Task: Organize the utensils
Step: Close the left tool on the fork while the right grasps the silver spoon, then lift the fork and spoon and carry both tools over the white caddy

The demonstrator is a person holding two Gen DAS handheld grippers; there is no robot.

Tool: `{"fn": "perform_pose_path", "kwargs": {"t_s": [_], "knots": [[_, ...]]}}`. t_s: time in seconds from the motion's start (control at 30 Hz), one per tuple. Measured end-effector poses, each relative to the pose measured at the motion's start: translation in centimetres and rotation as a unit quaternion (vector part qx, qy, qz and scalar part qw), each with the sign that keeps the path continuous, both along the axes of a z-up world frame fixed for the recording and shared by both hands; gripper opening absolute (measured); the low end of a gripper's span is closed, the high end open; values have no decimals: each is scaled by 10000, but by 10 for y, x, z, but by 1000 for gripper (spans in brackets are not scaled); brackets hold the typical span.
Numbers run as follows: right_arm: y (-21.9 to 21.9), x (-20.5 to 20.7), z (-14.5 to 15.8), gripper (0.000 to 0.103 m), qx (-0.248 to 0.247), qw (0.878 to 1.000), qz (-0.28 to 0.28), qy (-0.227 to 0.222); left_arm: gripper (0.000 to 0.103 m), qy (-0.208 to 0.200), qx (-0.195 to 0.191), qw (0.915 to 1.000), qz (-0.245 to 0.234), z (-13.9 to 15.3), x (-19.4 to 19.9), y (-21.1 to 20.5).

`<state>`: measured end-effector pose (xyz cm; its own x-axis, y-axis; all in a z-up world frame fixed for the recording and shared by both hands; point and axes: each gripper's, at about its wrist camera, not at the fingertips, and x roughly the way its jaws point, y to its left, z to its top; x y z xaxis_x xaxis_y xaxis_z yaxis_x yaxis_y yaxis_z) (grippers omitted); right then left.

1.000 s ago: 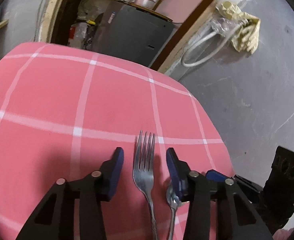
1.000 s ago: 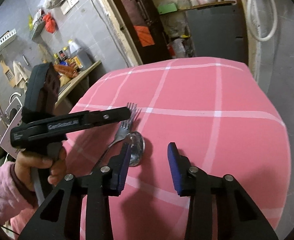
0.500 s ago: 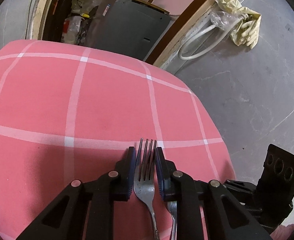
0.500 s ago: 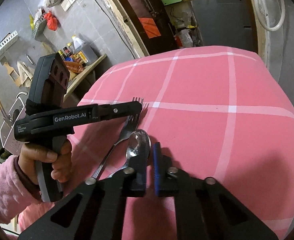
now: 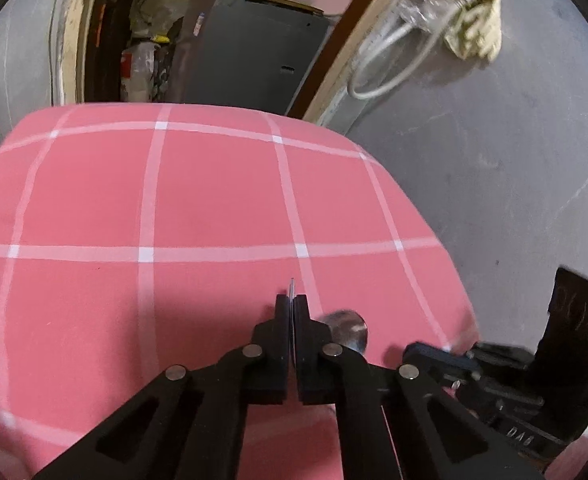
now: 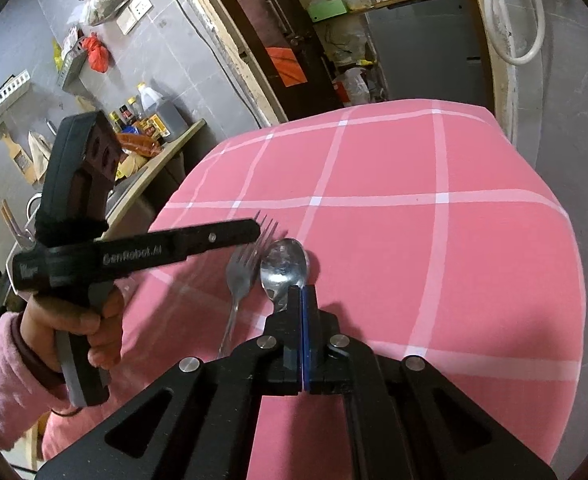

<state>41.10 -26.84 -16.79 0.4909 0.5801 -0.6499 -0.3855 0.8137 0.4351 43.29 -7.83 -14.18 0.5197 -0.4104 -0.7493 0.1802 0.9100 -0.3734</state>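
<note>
we count one fork [image 6: 241,270] and one spoon [image 6: 283,266], side by side over the pink checked cloth [image 6: 434,240]. we hold two tools. the left gripper [image 5: 291,307] is closed on the fork, a thin sliver of tine poking out past the pads, edge-on in its own view. the right gripper [image 6: 302,294] is closed on the spoon's neck, bowl sticking forward. a hand [image 6: 89,328] in a pink sleeve [image 6: 1,376] grips the left tool. no containers near the cloth.

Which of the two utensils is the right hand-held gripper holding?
The spoon, its bowl poking out past the right hand-held gripper. The fork beside it sits in the left hand-held gripper.
</note>
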Motion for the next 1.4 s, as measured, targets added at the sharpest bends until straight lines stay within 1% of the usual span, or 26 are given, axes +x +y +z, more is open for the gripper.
{"fn": "perform_pose_path", "kwargs": {"t_s": [0.07, 0.13, 0.2, 0.23, 0.27, 0.3, 0.33, 0.53, 0.6, 0.67, 0.73, 0.8, 0.93, 1.03, 1.2, 1.27, 1.4], "knots": [[-4, 4, 0, 1, 97, 9999, -44, 24, 3, 61, 28, 10000, 4, 0, -4, 0], [-8, 14, -6, 2, 205, 9996, -54, 169, 3, 121, 35, 9999, 23, -1, -6, 1], [-7, 21, -11, 6, 199, 9995, 1, 260, 3, 198, 36, 9997, 116, -2, -8, 5], [-7, 24, -14, 14, 184, 9994, 62, 297, 3, 214, 27, 9997, 149, -2, -9, 5], [-5, 28, -16, 26, 153, 9992, 153, 326, 3, 215, 18, 9996, 189, -1, -11, 7], [-3, 28, -17, 29, 132, 9992, 214, 326, 3, 210, 28, 9996, 204, -2, -12, 9], [0, 29, -17, 30, 117, 9991, 286, 305, 3, 212, 48, 9995, 224, -2, -13, 9], [20, 42, -19, 29, -150, 9976, 615, 280, 3, 229, 67, 9990, 388, -3, -17, 16], [26, 49, -17, 24, -202, 9971, 692, 246, 3, 226, 77, 9988, 432, -3, -18, 18], [30, 52, -17, 12, -229, 9966, 752, 249, 3, 228, 75, 9987, 453, -2, -19, 18], [32, 54, -16, 7, -205, 9961, 815, 274, 3, 224, 74, 9986, 469, -2, -20, 19], [32, 52, -13, 6, -182, 9959, 853, 243, 3, 206, 58, 9986, 489, 1, -21, 21], [24, 41, -7, 5, -182, 9972, 710, 166, 3, 84, 86, 9988, 470, 11, -28, 23], [16, 27, 4, 5, -269, 9985, 472, 27, 3, -91, 214, 9988, 420, 24, -37, 22], [3, -7, 40, 5, -492, 9978, -103, -422, 3, -479, 482, 9972, 321, 50, -57, 17], [2, -22, 60, 5, -619, 9953, -340, -665, 3, -677, 620, 9954, 264, 63, -67, 16], [1, -48, 102, 4, -779, 9883, -732, -1084, 3, -971, 737, 9923, 216, 88, -85, 21]]}}
